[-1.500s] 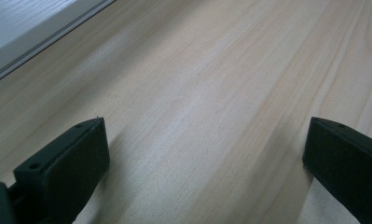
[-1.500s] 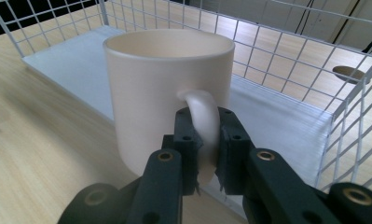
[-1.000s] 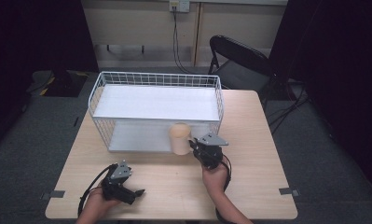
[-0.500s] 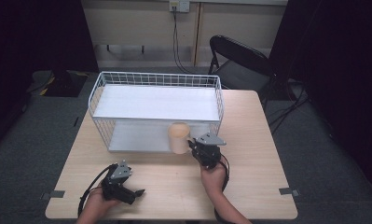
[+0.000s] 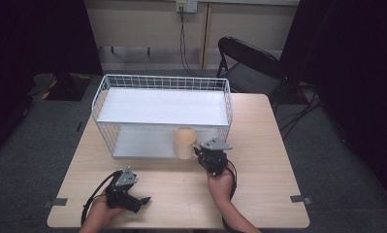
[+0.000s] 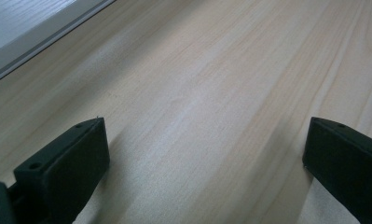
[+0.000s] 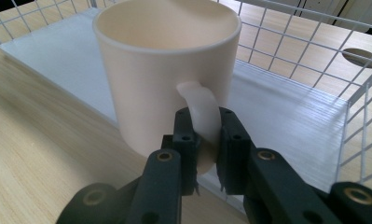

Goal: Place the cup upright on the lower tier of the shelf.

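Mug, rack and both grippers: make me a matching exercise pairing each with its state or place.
Things:
1. mug
2. left gripper
3. right gripper
4. rack

States:
A. jaws open over bare table
B. white wire, at the table's far side
C. held by its handle
D. jaws shut on a handle

Pairs: 1-C, 2-A, 3-D, 4-B

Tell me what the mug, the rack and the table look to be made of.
Mug: probably glazed ceramic; cream, smooth, thick rim and soft sheen.
Rack: thin white-coated metal wire in a grid, with flat white shelf panels, possibly plastic.
Table: pale wood or wood-look laminate; long grain lines, matte.
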The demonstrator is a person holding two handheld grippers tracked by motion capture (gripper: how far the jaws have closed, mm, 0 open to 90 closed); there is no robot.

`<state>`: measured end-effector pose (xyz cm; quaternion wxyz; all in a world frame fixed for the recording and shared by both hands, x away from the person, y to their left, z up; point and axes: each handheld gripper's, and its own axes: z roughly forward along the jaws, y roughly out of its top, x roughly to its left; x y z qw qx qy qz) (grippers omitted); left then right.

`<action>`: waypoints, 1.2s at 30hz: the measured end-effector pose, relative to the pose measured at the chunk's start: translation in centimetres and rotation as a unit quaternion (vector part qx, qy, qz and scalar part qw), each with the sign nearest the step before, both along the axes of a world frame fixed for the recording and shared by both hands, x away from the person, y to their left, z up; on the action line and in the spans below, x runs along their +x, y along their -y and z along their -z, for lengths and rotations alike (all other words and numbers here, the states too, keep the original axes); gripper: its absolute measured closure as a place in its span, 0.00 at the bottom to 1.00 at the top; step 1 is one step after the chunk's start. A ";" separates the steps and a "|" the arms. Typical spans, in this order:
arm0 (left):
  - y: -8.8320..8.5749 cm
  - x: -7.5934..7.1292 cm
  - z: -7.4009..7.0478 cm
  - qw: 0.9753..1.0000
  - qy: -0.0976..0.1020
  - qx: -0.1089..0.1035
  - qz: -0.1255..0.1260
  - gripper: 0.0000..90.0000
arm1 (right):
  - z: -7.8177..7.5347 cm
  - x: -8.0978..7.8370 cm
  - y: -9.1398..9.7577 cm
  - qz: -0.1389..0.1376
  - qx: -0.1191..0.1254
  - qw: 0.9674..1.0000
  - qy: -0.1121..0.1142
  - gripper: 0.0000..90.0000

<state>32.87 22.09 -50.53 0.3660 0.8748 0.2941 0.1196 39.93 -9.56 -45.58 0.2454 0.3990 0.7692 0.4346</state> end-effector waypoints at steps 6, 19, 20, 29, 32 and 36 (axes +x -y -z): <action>0.0 0.0 0.0 1.000 0.000 0.000 0.000 0.00 | 0.1 0.0 -0.5 -0.005 -0.003 1.000 -0.003 0.89; 0.0 0.0 0.0 1.000 0.000 0.000 0.000 0.00 | 0.4 0.1 -0.8 -0.010 -0.001 1.000 -0.010 0.86; 0.0 0.0 0.0 1.000 0.000 0.000 0.000 0.00 | 0.4 0.1 -0.8 -0.012 -0.001 1.000 -0.011 0.86; 0.0 0.0 0.0 1.000 0.000 0.000 0.000 0.00 | 0.5 0.1 -0.8 -0.013 0.004 1.000 -0.024 0.65; 0.0 0.0 0.0 1.000 0.000 0.000 0.000 0.00 | 0.6 0.1 -0.9 -0.017 0.009 0.999 -0.028 0.56; 0.0 0.0 0.0 1.000 0.000 0.000 0.000 0.00 | 0.5 0.2 -1.2 -0.015 0.008 0.999 -0.031 0.48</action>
